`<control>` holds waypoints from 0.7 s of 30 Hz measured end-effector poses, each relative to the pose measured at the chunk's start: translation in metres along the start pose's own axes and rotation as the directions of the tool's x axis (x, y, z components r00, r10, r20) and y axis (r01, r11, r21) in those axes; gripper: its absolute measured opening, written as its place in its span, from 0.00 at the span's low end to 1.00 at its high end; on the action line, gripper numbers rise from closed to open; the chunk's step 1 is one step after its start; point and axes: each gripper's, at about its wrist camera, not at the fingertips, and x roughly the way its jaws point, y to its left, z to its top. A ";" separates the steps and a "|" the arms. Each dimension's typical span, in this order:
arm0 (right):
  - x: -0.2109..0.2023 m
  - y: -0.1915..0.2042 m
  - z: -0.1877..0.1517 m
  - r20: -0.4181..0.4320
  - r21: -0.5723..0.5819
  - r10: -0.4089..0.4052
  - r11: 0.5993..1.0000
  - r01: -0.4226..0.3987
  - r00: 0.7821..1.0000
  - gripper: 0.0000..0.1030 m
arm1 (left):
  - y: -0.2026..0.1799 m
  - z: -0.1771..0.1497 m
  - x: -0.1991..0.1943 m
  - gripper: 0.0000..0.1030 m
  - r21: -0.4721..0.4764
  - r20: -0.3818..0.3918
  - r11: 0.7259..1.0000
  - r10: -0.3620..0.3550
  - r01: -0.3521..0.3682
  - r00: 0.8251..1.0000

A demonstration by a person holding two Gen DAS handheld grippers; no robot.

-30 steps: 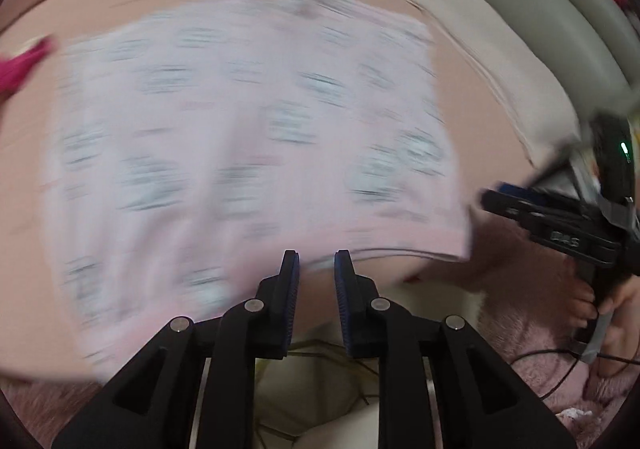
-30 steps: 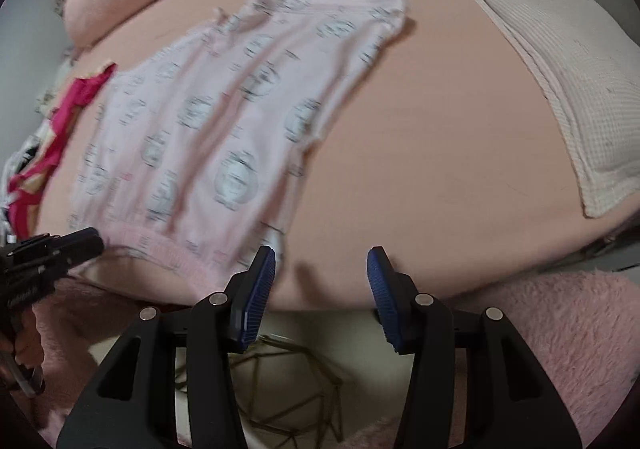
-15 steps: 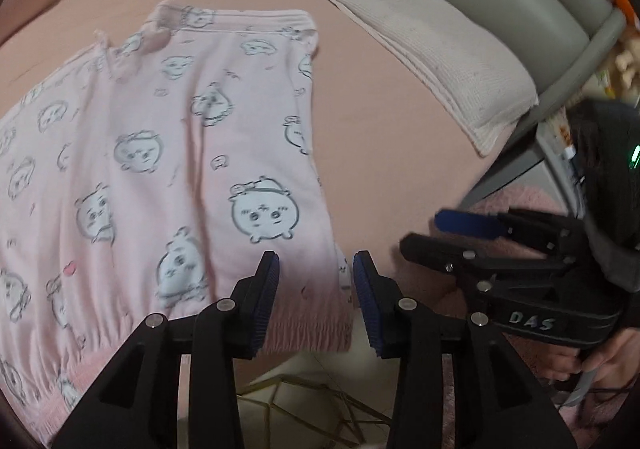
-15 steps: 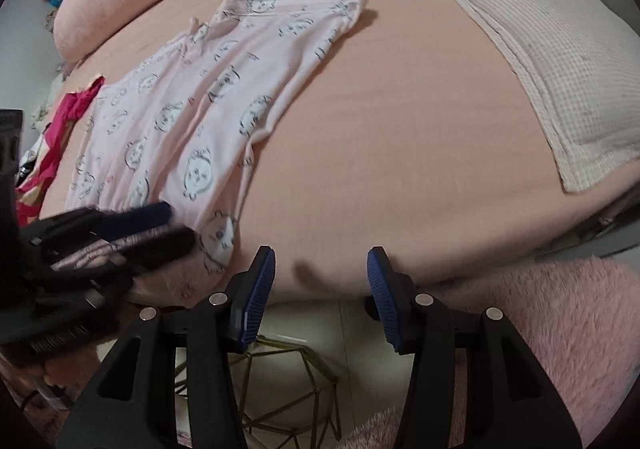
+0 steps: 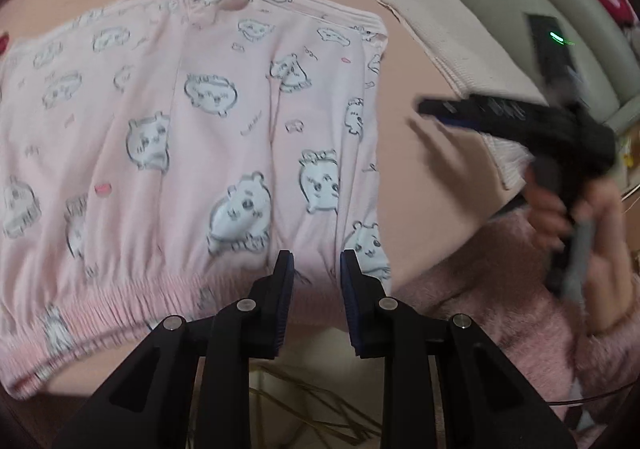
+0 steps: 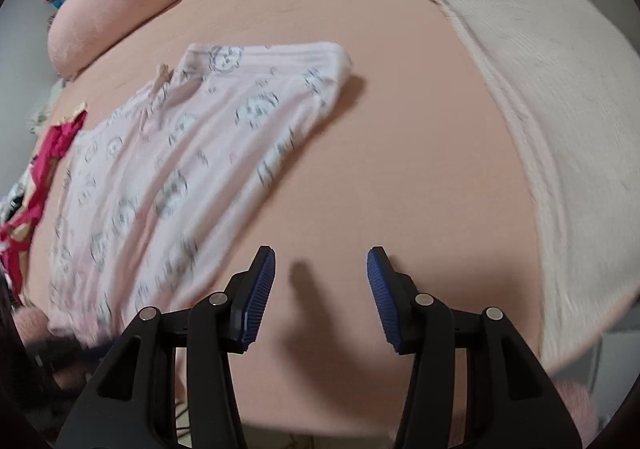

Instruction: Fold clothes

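Fingers of the left gripper (image 5: 316, 269) stand parted with nothing between them, having just narrowed slightly; they hang above the near right corner of the pink garment (image 5: 192, 153), beside its elastic hem (image 5: 132, 297), probably lining up a pinch there for a fold. Fingers of the right gripper (image 6: 320, 277) are spread and empty, over bare bed sheet (image 6: 400, 137) just right of the garment's edge, apparently ready to take the opposite point. Garment lies flat on the bed ahead of both grippers: thin, soft knit, cartoon faces printed in grey, ribbed gathered hem. Beyond it lie a woven cream blanket (image 6: 540, 69), a plump pink pillow (image 6: 128, 1), and a crumpled magenta cloth (image 6: 36, 185).
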 end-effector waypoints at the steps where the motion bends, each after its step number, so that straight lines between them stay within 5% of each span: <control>1: 0.010 0.001 0.011 0.000 0.001 0.005 1.000 -0.005 1.000 0.49 | -0.002 -0.002 0.001 0.25 0.007 -0.001 1.000 0.003 -0.003 1.000; 8: 0.054 0.011 0.053 -0.016 0.009 0.057 0.998 -0.057 0.998 0.54 | -0.013 -0.008 -0.005 0.25 0.040 0.051 0.997 0.063 -0.066 0.997; 12: 0.071 0.046 0.045 0.019 -0.215 -0.111 0.970 0.113 0.994 0.58 | -0.024 -0.007 -0.009 0.25 0.089 0.067 0.996 -0.013 0.007 0.998; 15: 0.071 0.054 0.044 0.041 -0.236 -0.169 0.956 0.174 0.985 0.57 | -0.031 -0.003 0.000 0.25 0.119 0.037 0.992 -0.054 0.049 0.998; 19: 0.063 0.044 0.044 0.059 -0.206 -0.219 0.952 0.226 0.974 0.45 | -0.036 0.001 0.019 0.29 0.149 -0.013 0.989 0.014 -0.011 1.000; 21: 0.059 0.032 0.047 0.050 -0.153 -0.172 0.972 0.178 0.984 0.37 | -0.040 -0.002 0.018 0.33 0.171 -0.011 0.985 0.028 -0.025 1.000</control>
